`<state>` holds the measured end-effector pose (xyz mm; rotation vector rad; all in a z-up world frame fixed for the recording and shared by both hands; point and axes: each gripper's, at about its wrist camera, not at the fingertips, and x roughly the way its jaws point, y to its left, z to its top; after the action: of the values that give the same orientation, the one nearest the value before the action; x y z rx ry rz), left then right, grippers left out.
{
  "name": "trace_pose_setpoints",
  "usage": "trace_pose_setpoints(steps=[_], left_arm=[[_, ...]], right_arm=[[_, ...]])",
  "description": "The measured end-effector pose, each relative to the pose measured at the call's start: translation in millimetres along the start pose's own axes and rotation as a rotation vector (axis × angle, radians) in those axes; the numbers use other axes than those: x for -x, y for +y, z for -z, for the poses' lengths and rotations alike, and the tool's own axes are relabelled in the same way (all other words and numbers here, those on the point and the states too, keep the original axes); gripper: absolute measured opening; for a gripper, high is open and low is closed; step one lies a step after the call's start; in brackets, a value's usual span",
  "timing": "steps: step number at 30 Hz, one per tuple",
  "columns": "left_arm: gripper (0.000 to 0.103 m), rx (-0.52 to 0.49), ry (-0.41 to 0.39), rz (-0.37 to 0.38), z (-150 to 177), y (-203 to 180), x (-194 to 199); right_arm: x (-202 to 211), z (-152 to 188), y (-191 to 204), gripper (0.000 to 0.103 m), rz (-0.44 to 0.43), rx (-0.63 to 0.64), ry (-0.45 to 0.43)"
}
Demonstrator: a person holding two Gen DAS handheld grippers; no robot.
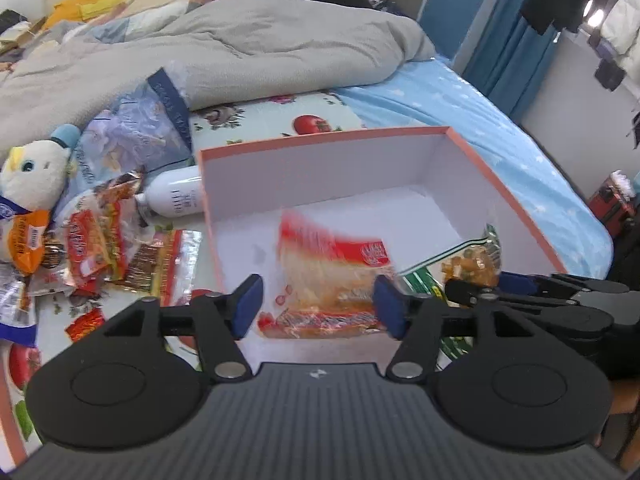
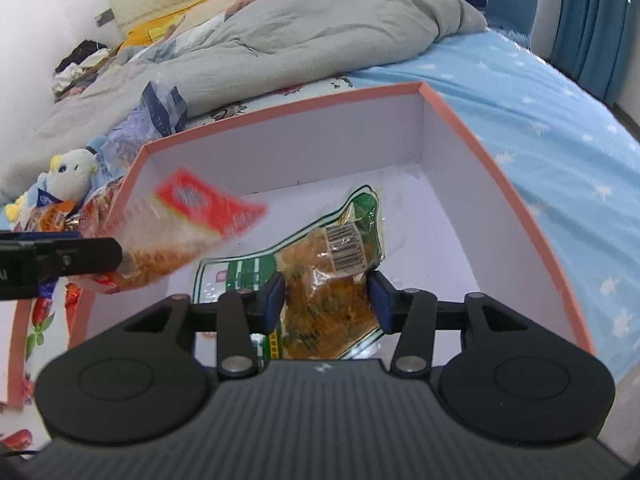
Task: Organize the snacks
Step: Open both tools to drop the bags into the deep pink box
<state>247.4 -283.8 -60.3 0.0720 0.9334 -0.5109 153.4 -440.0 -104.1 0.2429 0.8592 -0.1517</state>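
A white box with a pink rim (image 1: 320,140) (image 2: 280,108) lies open on the bed. My left gripper (image 1: 318,306) is open over its left part. A red-and-clear snack packet (image 1: 332,276) (image 2: 188,232) is blurred between and just beyond its fingers, over the box floor. My right gripper (image 2: 326,300) is open, its pads on either side of a green-and-clear snack packet (image 2: 320,276) that lies in the box; this packet also shows in the left wrist view (image 1: 468,260). The right gripper shows at the right of the left wrist view (image 1: 520,288).
Several loose red and orange snack packets (image 1: 104,248) lie left of the box, with a plush duck (image 1: 36,184), a white bottle (image 1: 176,196) and a blue-white bag (image 1: 136,128). A grey duvet (image 1: 200,48) lies behind. The blue sheet (image 1: 500,132) runs to the bed's right edge.
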Motion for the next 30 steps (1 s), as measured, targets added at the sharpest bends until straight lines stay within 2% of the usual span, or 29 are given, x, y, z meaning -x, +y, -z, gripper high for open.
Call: trace_pose_setpoints(steps=[2, 7, 19, 26, 30], left_arm=[[0.069, 0.002, 0.006, 0.001, 1, 2, 0], [0.069, -0.012, -0.013, -0.003, 1, 2, 7], [0.069, -0.082, -0.182, -0.009, -5, -8, 69], [0.069, -0.109, -0.269, -0.033, 12, -3, 105], [0.069, -0.089, -0.308, -0.044, 21, 6, 126]], right_arm=[[-2, 0, 1, 0.060, 0.009, 0.007, 0.004], [4, -3, -1, 0.059, -0.003, -0.004, -0.018], [68, -13, 25, 0.059, -0.049, 0.023, -0.202], [99, -6, 51, 0.059, -0.084, 0.055, -0.270], [113, -2, 64, 0.059, -0.107, 0.065, -0.299]])
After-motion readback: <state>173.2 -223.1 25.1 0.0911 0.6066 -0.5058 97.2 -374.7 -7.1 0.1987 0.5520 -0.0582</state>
